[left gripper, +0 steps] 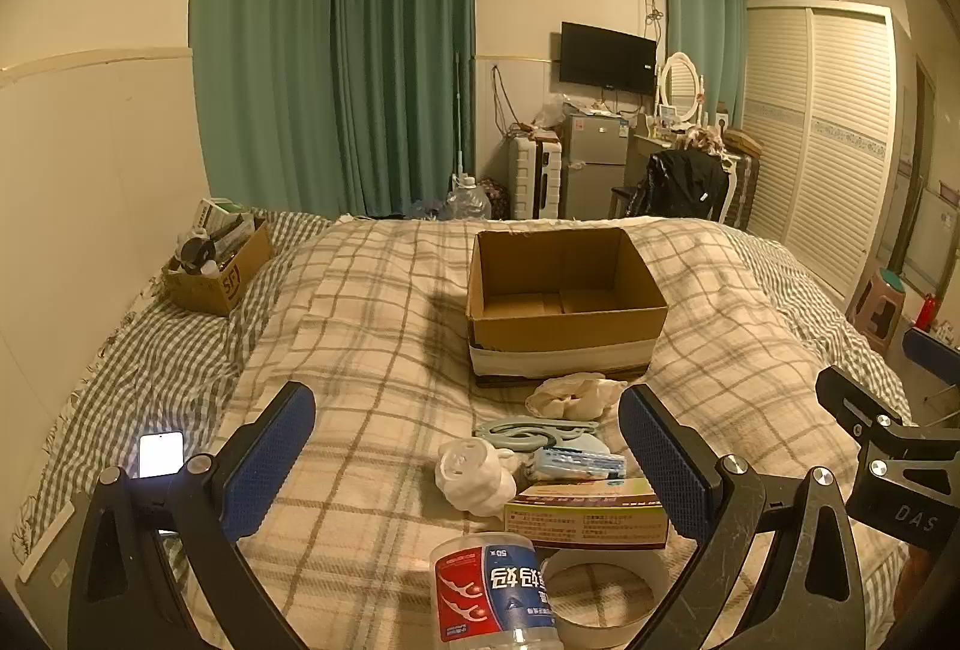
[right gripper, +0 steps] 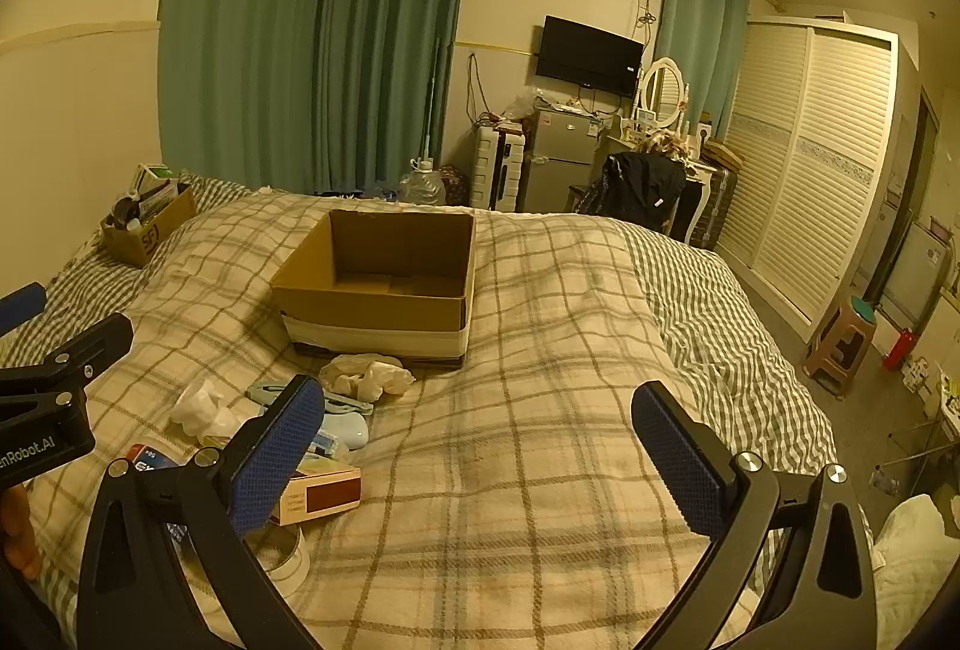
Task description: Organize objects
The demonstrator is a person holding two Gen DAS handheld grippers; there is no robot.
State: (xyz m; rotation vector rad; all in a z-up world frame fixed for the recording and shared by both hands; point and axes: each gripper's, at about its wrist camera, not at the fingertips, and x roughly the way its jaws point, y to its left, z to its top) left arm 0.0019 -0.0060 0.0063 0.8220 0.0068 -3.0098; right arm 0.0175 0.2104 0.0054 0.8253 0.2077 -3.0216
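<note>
An open cardboard box (left gripper: 564, 284) stands empty on the plaid bed; it also shows in the right wrist view (right gripper: 384, 278). In front of it lie a crumpled cloth (left gripper: 573, 392), a pale blue hanger (left gripper: 534, 431), a white plastic piece (left gripper: 474, 473), a blue-and-white packet (left gripper: 579, 464), a flat medicine box (left gripper: 585, 515), a clear floss-pick jar (left gripper: 489, 593) and a tape roll (left gripper: 603, 596). My left gripper (left gripper: 468, 464) is open above this pile. My right gripper (right gripper: 480, 458) is open over bare blanket, right of the pile (right gripper: 312, 434).
A smaller cardboard box (left gripper: 219, 263) full of items sits at the bed's far left. A lit phone (left gripper: 161, 453) lies at the left. Wardrobe (right gripper: 804, 170), stool (right gripper: 840, 344), fridge and desk stand beyond the bed.
</note>
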